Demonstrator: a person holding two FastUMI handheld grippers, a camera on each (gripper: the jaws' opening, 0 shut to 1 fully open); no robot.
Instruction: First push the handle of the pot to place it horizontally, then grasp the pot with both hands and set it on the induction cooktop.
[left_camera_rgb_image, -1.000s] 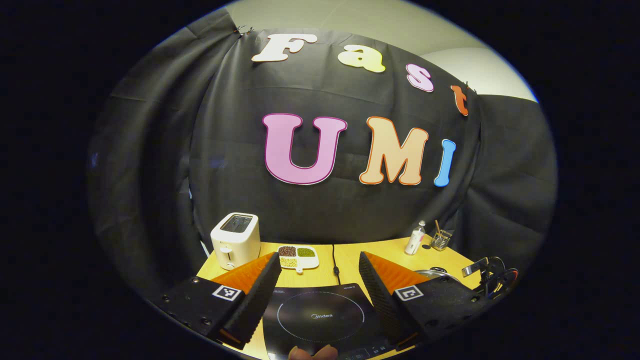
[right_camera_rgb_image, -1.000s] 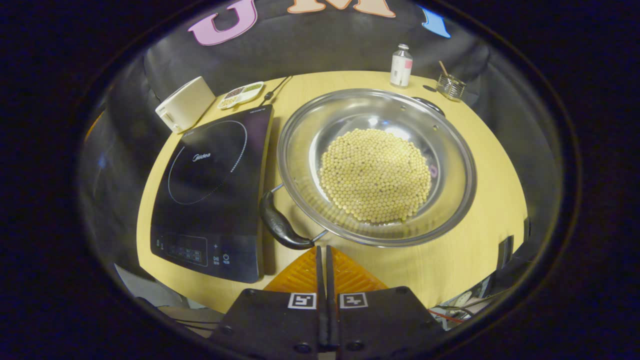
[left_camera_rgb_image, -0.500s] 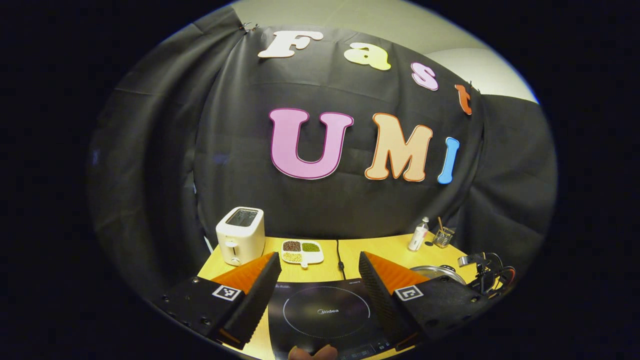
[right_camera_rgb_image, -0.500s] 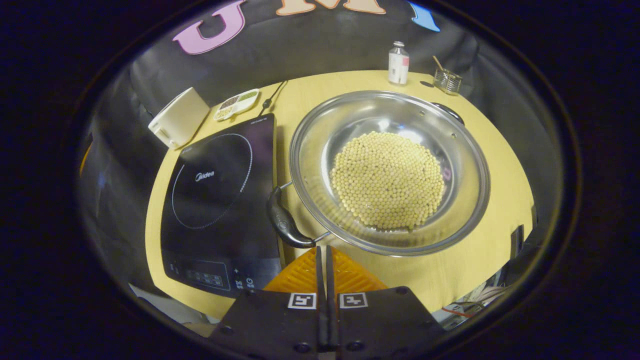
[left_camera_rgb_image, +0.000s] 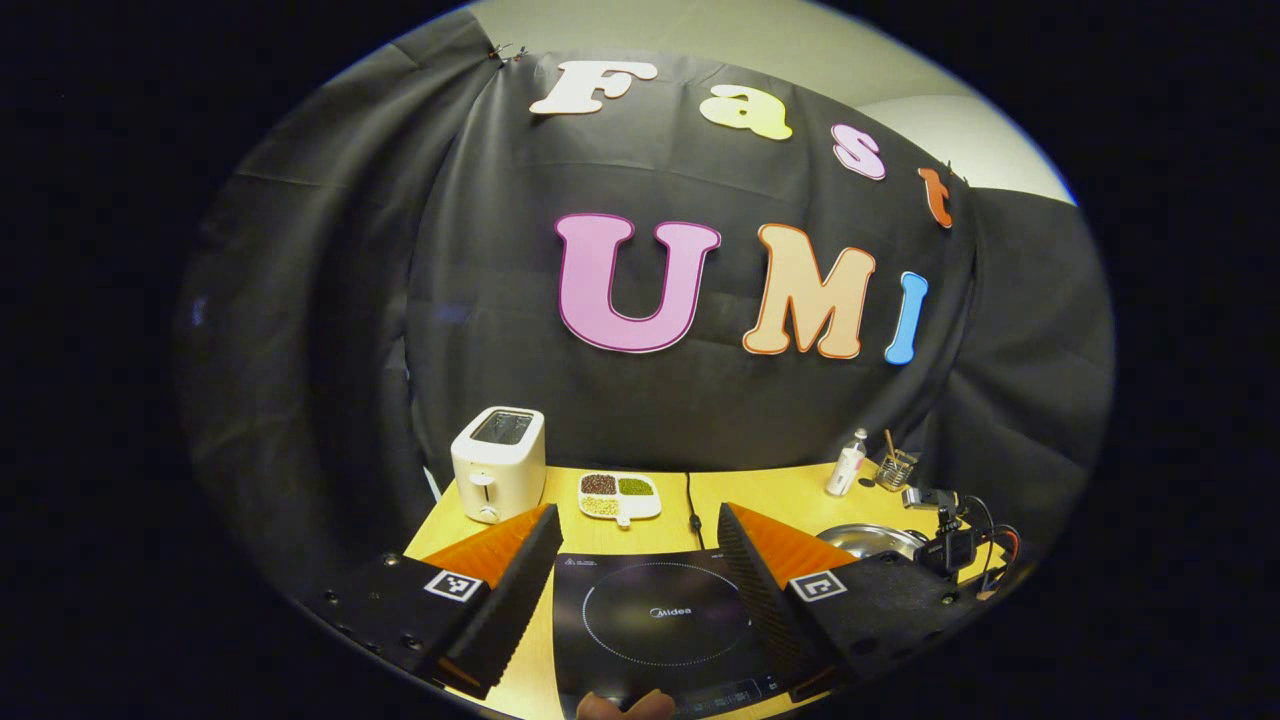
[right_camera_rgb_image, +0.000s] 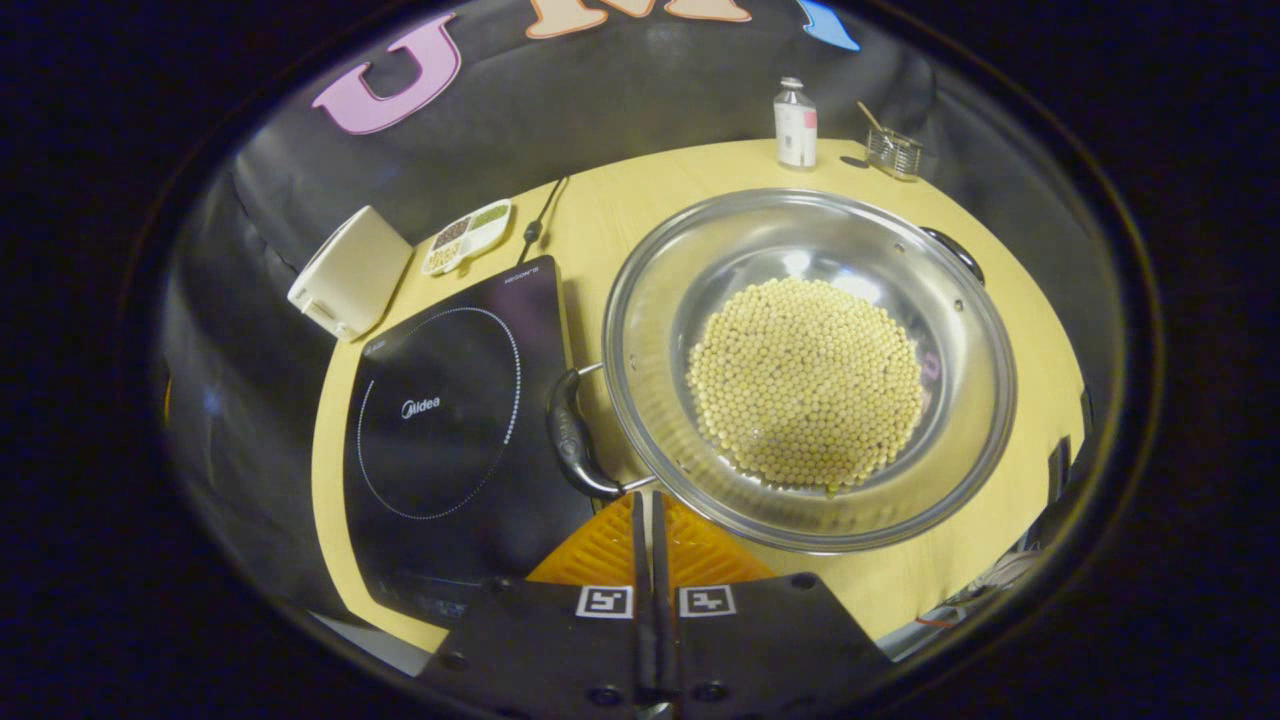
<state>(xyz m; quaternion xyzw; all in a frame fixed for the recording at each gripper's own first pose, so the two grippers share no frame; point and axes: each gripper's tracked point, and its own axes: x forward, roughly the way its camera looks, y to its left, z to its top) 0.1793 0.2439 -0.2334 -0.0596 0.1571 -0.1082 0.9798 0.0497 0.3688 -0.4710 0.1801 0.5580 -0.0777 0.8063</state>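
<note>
The right hand-held gripper (right_camera_rgb_image: 646, 500), fingers pressed together on nothing, sits just below the pot's (right_camera_rgb_image: 810, 365) near handle (right_camera_rgb_image: 572, 440), beside the cooktop (right_camera_rgb_image: 450, 400) on the surface (right_camera_rgb_image: 600, 215). The left hand-held gripper (left_camera_rgb_image: 635, 530) gapes wide over the cooktop. Beyond stand a toaster (left_camera_rgb_image: 498, 464), tray (left_camera_rgb_image: 620, 495), bottle (right_camera_rgb_image: 796, 124) and glass (right_camera_rgb_image: 892, 150).

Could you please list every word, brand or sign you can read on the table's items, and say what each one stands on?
"Midea": inside the ring on the induction cooktop.
Small print at the cooktop's far corner: too small to read.
Square coded tags on the right gripper and left gripper: patterns, no words.
Bottle label: blurred.
</note>
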